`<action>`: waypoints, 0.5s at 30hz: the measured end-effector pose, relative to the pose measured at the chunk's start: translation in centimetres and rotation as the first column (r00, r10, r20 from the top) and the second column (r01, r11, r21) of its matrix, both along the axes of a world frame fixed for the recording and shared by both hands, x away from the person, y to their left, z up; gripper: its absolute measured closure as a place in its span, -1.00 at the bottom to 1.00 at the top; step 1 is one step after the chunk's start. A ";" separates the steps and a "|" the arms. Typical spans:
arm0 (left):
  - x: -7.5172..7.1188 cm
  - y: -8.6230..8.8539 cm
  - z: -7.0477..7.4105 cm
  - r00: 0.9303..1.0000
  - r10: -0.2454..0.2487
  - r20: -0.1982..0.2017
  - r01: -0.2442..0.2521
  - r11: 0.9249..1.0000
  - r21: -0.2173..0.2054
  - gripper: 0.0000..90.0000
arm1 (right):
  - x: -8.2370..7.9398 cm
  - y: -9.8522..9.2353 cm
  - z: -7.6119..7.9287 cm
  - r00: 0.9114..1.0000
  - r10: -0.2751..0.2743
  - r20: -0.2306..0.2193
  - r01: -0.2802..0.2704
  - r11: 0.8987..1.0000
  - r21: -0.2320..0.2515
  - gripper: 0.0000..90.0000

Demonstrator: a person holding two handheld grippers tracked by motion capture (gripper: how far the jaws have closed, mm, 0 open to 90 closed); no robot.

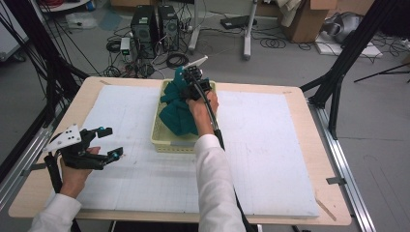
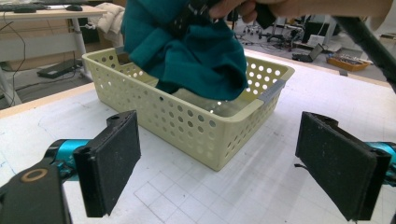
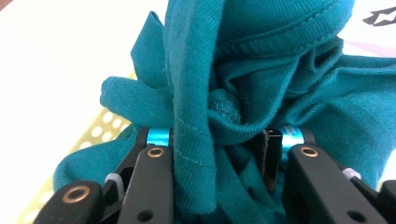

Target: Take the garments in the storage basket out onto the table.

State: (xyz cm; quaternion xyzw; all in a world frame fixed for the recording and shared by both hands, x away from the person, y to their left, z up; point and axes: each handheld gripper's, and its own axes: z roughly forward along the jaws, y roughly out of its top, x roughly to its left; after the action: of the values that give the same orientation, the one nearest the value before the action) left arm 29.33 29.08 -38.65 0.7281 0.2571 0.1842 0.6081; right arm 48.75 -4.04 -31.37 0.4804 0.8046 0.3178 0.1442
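Observation:
A teal shirt hangs bunched over a pale yellow perforated basket at the table's middle back. My right gripper is shut on a thick wad of the teal shirt, holding it above the basket; the cloth droops into it. My left gripper rests low at the table's left with its jaws wide apart. In the left gripper view its black pads frame the basket with nothing between them.
A white gridded mat covers the wooden table. Beyond the far edge the floor holds computer towers, cables and cardboard boxes. Black frame struts stand at both sides.

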 end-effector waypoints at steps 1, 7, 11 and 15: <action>0.0 0.0 0.0 1.000 0.003 -0.001 -0.003 1.000 0.000 -0.68 | -0.1 -0.1 0.4 1.000 -0.001 0.005 0.001 1.000 -0.001 0.51; 0.1 0.0 0.0 1.000 0.001 -0.001 -0.001 1.000 0.004 -0.68 | -0.5 -0.3 3.0 0.999 0.033 0.031 -0.033 0.999 0.001 0.51; 0.0 -0.1 0.0 1.000 -0.001 -0.001 0.001 1.000 0.006 -0.68 | -0.8 -0.6 4.6 0.998 0.044 0.051 -0.044 0.999 0.002 0.51; 0.1 -0.1 0.0 1.000 -0.001 -0.001 0.001 1.000 0.008 -0.68 | -1.0 -1.2 6.1 0.996 0.045 0.071 -0.045 0.999 0.004 0.51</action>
State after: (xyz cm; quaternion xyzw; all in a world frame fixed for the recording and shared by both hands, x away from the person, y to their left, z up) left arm 29.39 28.93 -38.70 0.7309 0.2563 0.1844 0.6051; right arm 47.73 -5.24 -25.24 0.4510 0.8088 0.3399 0.1640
